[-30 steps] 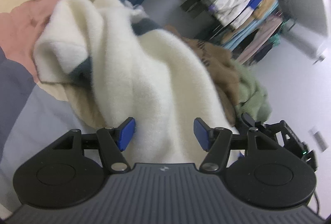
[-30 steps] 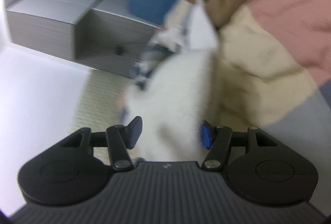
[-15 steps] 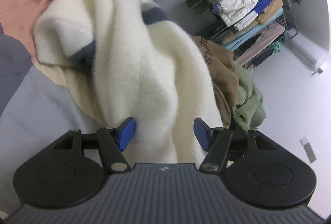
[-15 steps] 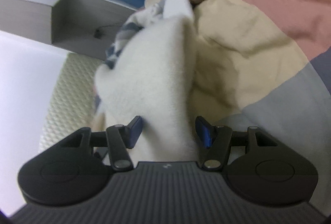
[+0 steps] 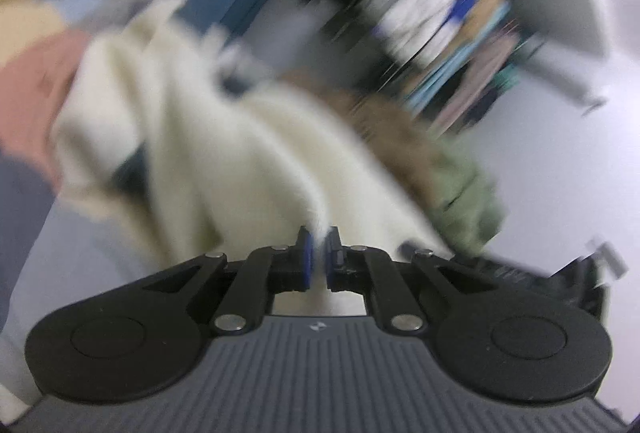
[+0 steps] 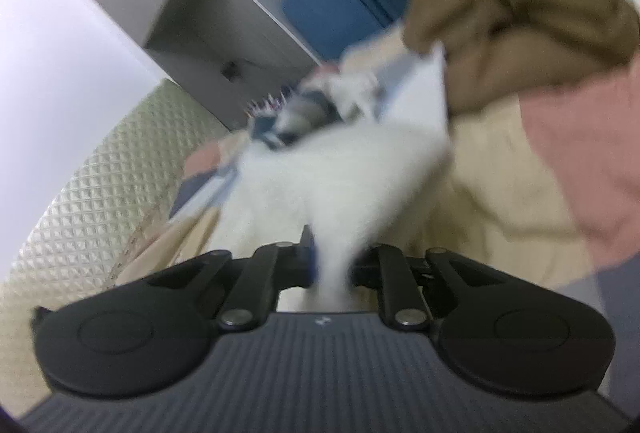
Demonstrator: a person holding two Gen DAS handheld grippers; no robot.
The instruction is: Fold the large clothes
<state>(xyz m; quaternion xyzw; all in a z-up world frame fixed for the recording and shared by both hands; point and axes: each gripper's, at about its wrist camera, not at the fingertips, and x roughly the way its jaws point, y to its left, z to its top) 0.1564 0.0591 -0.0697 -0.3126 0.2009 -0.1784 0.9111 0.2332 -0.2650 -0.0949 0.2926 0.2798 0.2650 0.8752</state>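
A cream fleece garment [image 5: 240, 153] with dark blue trim lies bunched on the patchwork quilt [image 5: 32, 89]. The left wrist view is blurred by motion. My left gripper [image 5: 319, 233] has its jaws closing tight, and its blue pads pinch a fold of the cream fleece. In the right wrist view the same garment [image 6: 340, 169] stretches away over the quilt [image 6: 580, 153]. My right gripper [image 6: 332, 249] is closing its jaws, with a thick bunch of the fleece squeezed between the pads.
A brown garment [image 5: 384, 121] and a green one [image 5: 468, 193] lie beyond the fleece; the brown one [image 6: 520, 13] also fills the upper right of the right view. A full clothes rack [image 5: 440, 33] stands behind. A grey cabinet [image 6: 192, 13] and blue cushion [image 6: 332, 9] stand past the bed.
Both grippers went from wide open around the fleece to clamped on it. Both views now blur and shift, and the fleece is drawn into taut folds at the pads.
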